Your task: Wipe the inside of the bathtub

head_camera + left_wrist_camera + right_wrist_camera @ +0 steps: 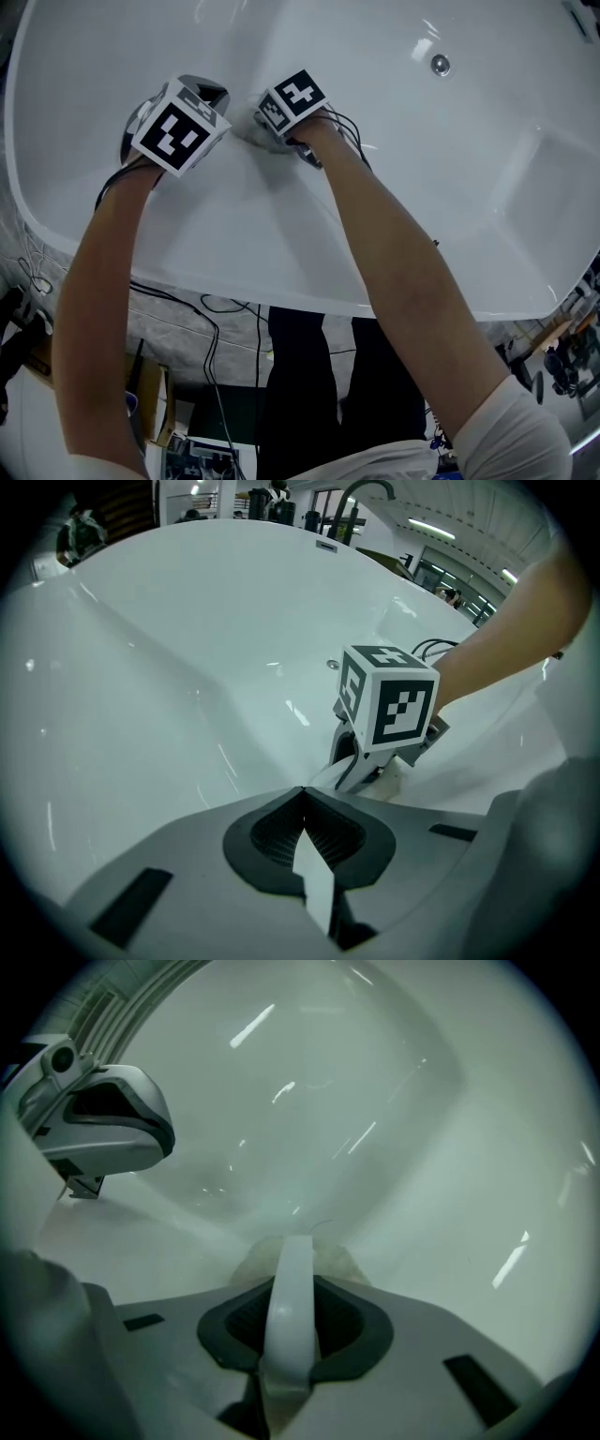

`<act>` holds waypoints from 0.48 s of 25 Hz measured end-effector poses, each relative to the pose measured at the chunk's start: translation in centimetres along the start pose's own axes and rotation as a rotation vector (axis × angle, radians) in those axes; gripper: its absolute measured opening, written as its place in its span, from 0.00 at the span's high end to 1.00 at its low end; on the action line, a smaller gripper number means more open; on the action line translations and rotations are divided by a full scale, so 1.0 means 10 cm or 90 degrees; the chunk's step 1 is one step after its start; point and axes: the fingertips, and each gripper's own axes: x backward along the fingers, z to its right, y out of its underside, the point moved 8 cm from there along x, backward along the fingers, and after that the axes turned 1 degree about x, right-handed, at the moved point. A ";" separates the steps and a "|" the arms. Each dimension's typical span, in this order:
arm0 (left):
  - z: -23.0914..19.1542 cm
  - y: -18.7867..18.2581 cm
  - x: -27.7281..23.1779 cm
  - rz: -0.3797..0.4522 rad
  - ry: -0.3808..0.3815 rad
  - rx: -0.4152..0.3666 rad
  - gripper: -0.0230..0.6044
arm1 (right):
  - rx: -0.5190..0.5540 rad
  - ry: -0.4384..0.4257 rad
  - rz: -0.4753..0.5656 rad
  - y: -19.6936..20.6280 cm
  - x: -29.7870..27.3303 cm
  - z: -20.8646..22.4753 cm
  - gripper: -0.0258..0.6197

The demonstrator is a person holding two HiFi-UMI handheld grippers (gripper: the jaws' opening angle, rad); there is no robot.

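The white bathtub (202,246) fills the head view, with its rounded end at the left and its near rim running along below the two forearms. Outside that rim, the floor (169,323) carries loose black cables (214,330).

At the left, the left hand-held gripper (302,793) sits over the sloped inner wall near the rounded end. Its jaws are pressed together at the tips and there is nothing between them. Its own view shows bare glossy wall ahead, then the far rim.

Just beside it on the right is the right hand-held gripper (292,1247), also on the sloped wall. Its jaws are closed on a small pale cloth (330,1260), which bulges out past the tips and lies against the tub surface. In the head view the cloth shows as a crumpled light patch under that gripper's marker cube (292,99). The two grippers are close together but do not touch.

To the right of them the basin is open. The wall curves down to a wide smooth floor, and the round metal drain (440,64) sits well apart from both tools near the far side. Further right, a raised flat step (548,178) is moulded into the tub's other end.

The tub surface is glossy white throughout, with streaks of reflected ceiling light. No marks can be made out on it.
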 end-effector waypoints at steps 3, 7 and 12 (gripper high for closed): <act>-0.04 0.09 0.17 0.004 -0.007 0.013 0.95 | 0.023 -0.008 0.010 -0.12 0.00 -0.17 0.82; -0.14 0.09 0.27 0.020 -0.022 0.034 0.95 | 0.050 -0.018 0.022 -0.26 0.00 -0.27 0.82; -0.16 0.07 0.40 0.028 -0.030 0.040 0.95 | 0.087 -0.037 0.055 -0.34 0.11 -0.45 0.82</act>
